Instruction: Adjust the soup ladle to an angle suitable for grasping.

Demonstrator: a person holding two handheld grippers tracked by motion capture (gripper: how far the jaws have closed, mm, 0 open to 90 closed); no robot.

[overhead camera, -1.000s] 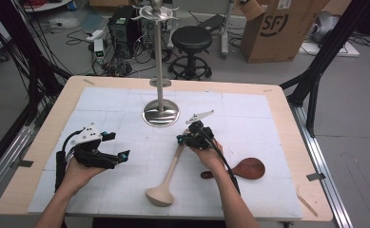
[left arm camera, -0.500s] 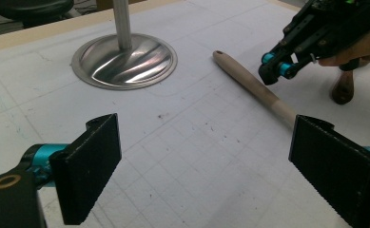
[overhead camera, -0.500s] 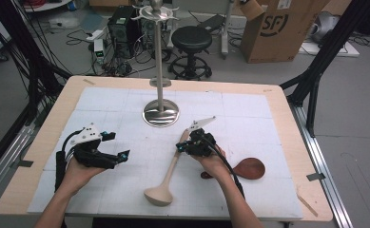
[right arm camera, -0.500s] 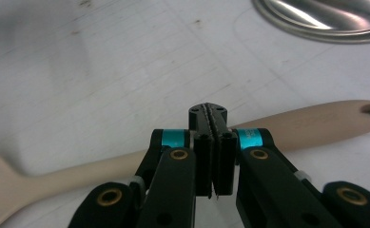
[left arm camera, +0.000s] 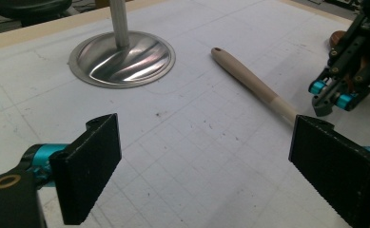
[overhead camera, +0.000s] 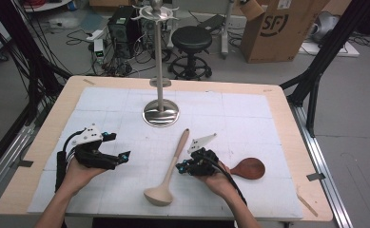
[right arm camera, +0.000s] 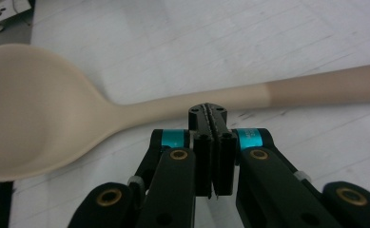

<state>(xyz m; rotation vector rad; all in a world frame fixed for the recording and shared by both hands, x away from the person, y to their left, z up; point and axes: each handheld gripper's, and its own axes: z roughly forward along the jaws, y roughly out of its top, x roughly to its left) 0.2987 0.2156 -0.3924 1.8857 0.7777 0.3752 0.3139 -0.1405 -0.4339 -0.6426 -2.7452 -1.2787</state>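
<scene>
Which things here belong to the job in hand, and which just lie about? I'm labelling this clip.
In the job:
- pale ladle, right beside the shut jaws of the right gripper
- left gripper, jaws open

Lying about:
- dark wooden spoon
- metal stand
- stool and cardboard box behind the table

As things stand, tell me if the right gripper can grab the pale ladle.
Probably yes, once it opens. The right gripper sits right beside the ladle handle with nothing between them, but its fingers are shut, so they must open first.
</scene>
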